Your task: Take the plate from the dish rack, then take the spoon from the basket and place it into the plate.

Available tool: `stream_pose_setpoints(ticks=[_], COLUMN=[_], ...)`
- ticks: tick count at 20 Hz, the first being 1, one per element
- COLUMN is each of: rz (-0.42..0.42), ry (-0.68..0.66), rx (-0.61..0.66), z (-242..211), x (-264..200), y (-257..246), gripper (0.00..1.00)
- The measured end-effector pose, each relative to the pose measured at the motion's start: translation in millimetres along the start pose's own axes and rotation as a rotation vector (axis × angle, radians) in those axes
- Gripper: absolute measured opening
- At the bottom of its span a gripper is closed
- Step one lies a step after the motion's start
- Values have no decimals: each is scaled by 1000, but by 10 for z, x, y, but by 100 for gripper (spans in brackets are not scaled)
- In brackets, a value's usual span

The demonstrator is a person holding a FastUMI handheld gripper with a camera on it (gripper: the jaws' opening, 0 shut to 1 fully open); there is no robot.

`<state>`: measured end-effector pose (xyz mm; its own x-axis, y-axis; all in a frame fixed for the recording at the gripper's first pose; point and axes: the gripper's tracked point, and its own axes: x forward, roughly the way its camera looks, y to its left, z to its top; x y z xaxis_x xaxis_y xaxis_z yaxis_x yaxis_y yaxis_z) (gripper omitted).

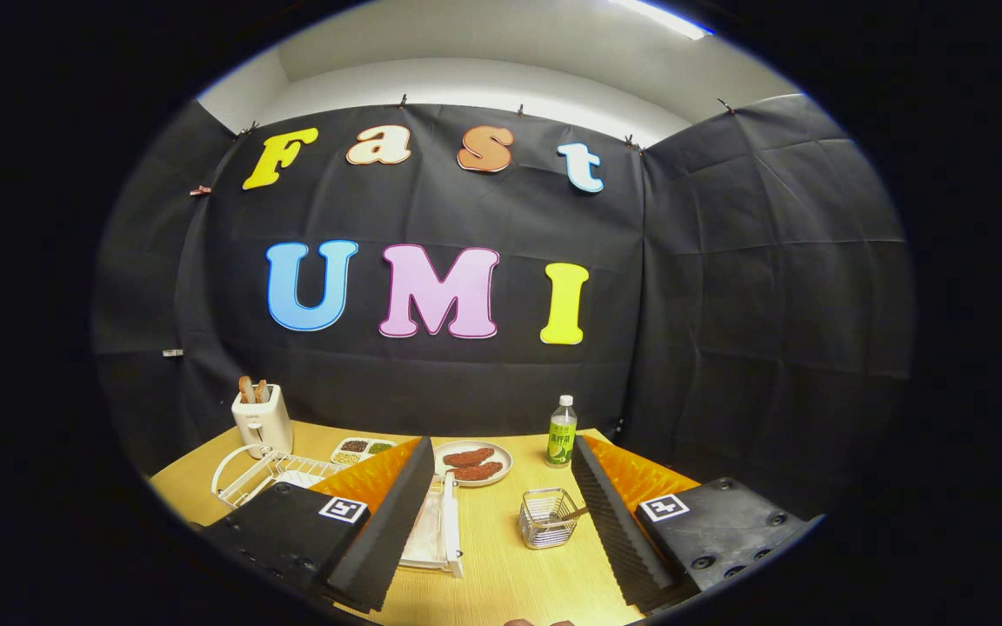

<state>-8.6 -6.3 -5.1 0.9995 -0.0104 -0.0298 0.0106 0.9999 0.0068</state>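
Observation:
My gripper (501, 452) hangs open above the wooden table (501, 574), with nothing between its fingers. A white wire dish rack (250, 474) sits at the left, largely hidden behind the left finger; its white tray edge (447, 530) shows between the fingers. I cannot make out a plate in the rack for certain. A small wire basket (546, 520) stands just inside the right finger, with a spoon (572, 515) leaning out of it toward that finger.
Beyond the fingertips lies a round plate with brown food (472, 463). A green-labelled bottle (562, 432) stands at the back right, a white toaster with toast (262, 419) at the back left, and a small divided dish (362, 449) beside it. Black cloth walls close in the table.

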Motion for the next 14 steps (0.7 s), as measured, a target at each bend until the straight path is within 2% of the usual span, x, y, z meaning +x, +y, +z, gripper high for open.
stream_pose_setpoints(ticks=[14], rz=[19], ry=[21], rx=[0], z=[-34], x=[34], y=[33], gripper=[97])
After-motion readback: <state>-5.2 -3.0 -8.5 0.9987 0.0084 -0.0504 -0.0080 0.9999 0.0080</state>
